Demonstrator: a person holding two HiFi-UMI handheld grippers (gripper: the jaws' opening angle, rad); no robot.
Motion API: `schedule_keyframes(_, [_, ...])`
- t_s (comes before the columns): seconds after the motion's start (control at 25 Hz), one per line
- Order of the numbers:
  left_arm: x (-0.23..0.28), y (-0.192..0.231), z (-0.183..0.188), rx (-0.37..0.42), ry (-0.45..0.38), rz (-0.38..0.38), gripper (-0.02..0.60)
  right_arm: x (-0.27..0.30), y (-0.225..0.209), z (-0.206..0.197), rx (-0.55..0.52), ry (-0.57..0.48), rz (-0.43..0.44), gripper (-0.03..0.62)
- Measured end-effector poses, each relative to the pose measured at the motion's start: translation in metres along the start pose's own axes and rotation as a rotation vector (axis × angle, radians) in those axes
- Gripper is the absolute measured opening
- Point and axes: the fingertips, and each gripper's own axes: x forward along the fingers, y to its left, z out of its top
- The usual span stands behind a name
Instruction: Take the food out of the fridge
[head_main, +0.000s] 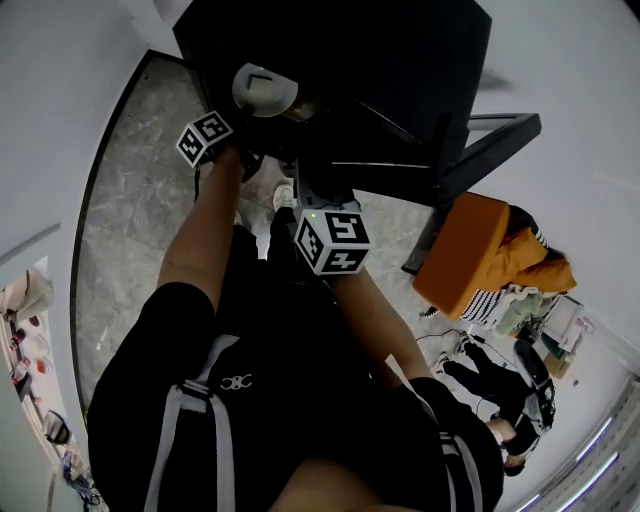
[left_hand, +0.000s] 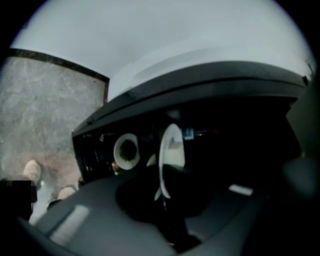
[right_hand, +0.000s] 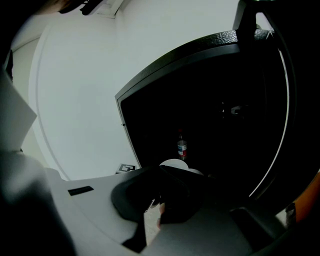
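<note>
The black fridge (head_main: 350, 60) stands open in front of me. My left gripper (head_main: 252, 118) reaches into it and is shut on the rim of a white plate (head_main: 265, 88). In the left gripper view that plate (left_hand: 171, 152) stands edge-on between the dark jaws of the left gripper (left_hand: 165, 192). Deeper on the shelf sits a white bowl of green food (left_hand: 126, 151). My right gripper (head_main: 306, 182) hangs lower, in front of the fridge. In its own view the right gripper (right_hand: 159, 206) is shut with nothing held, and beyond it are the white plate (right_hand: 174, 163) and a bottle (right_hand: 182, 147).
The fridge door (head_main: 485, 150) swings out to the right. An orange cushion (head_main: 465, 255) lies beyond it. Grey stone floor (head_main: 130, 230) runs along the left, bordered by a white wall (head_main: 50, 120). My shoes (head_main: 284, 196) stand just below the fridge.
</note>
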Motion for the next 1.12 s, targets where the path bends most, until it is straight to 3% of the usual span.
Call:
schedule_keyframes(0.32, [-0.014, -0.004, -0.002, -0.107, 0.014, -0.111, 0.014, 0.000, 0.004, -0.002, 0.002, 0.002, 0.001, -0.008])
schedule_keyframes(0.76, [-0.045, 0.000, -0.006, -0.104, 0.015, -0.202, 0.009, 0.009, 0.017, 0.002, -0.025, -0.007, 0.024, -0.008])
schedule_keyframes(0.96, [-0.070, -0.018, -0.013, -0.104, 0.024, -0.264, 0.009, 0.008, 0.011, 0.006, -0.008, -0.041, 0.014, -0.008])
schedule_keyframes(1.12, [-0.100, -0.040, -0.027, -0.092, 0.077, -0.295, 0.009, 0.005, 0.007, 0.010, 0.003, -0.071, 0.005, -0.008])
